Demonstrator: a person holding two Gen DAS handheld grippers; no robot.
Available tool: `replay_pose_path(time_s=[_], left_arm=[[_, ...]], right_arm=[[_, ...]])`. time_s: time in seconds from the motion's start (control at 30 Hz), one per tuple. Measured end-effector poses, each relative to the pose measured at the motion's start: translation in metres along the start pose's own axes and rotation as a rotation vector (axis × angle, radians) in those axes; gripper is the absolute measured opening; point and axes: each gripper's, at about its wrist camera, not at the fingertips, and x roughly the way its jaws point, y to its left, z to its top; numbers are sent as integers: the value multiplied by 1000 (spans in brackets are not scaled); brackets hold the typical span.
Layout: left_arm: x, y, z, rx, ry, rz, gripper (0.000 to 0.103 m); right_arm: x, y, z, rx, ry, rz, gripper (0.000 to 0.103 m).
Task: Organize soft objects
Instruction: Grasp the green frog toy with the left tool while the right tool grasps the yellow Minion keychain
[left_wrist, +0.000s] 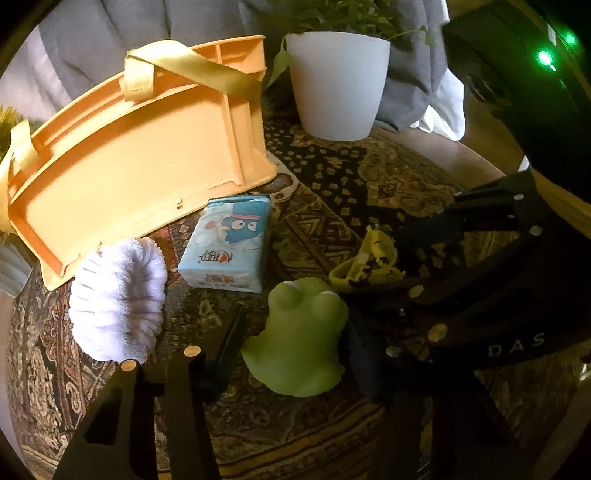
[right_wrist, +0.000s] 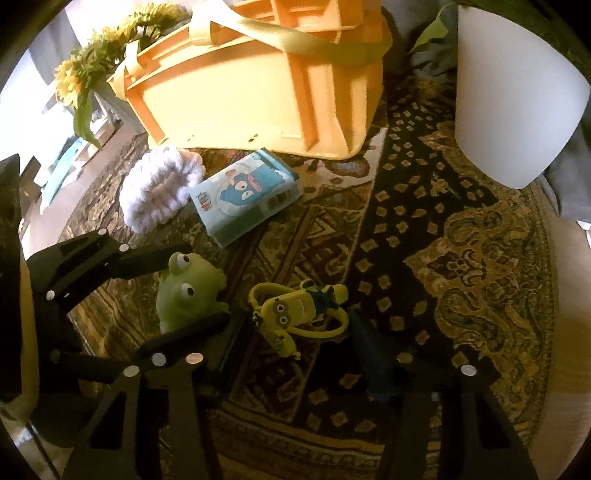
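A green frog toy (left_wrist: 301, 339) (right_wrist: 188, 290) lies on the patterned cloth between the open jaws of my left gripper (left_wrist: 291, 350) (right_wrist: 184, 286). A yellow Minion toy (right_wrist: 295, 310) (left_wrist: 373, 260) lies between the open jaws of my right gripper (right_wrist: 295, 336) (left_wrist: 417, 254). Neither toy is lifted. A fluffy white cloth (left_wrist: 118, 299) (right_wrist: 159, 188) and a light blue tissue pack (left_wrist: 231, 243) (right_wrist: 247, 194) lie just in front of the orange basket (left_wrist: 140, 158) (right_wrist: 258, 92) with yellow handles.
A white plant pot (left_wrist: 338, 85) (right_wrist: 513, 103) stands at the back right. Sunflowers (right_wrist: 96, 62) sit left of the basket. The round table is covered by a dark and gold patterned cloth (right_wrist: 461, 240), with its edge at the right.
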Motion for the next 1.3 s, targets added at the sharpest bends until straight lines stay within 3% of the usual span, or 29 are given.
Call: replay_pose_path(time_s=[0.3,0.33,0.57,0.93,1.3], left_arm=[[-3,2,-1,-106,6,5,50],[-4,3,-1,-118,7,8,39],[-16,4,-1,-186,2,40,40],[-33,4,2,-207,-33,74,39],[-67,3,18,-214,-143,131,40]], right_arm=[[-7,-6,-6,38,-25,6,49],[-8,-6,-6,40,-28,2,49],[-12,-7,-10,66,-40,0,47],[-28,-3,-13,76,-105,8,46],[-68,2,0,79,-234,-4,46]])
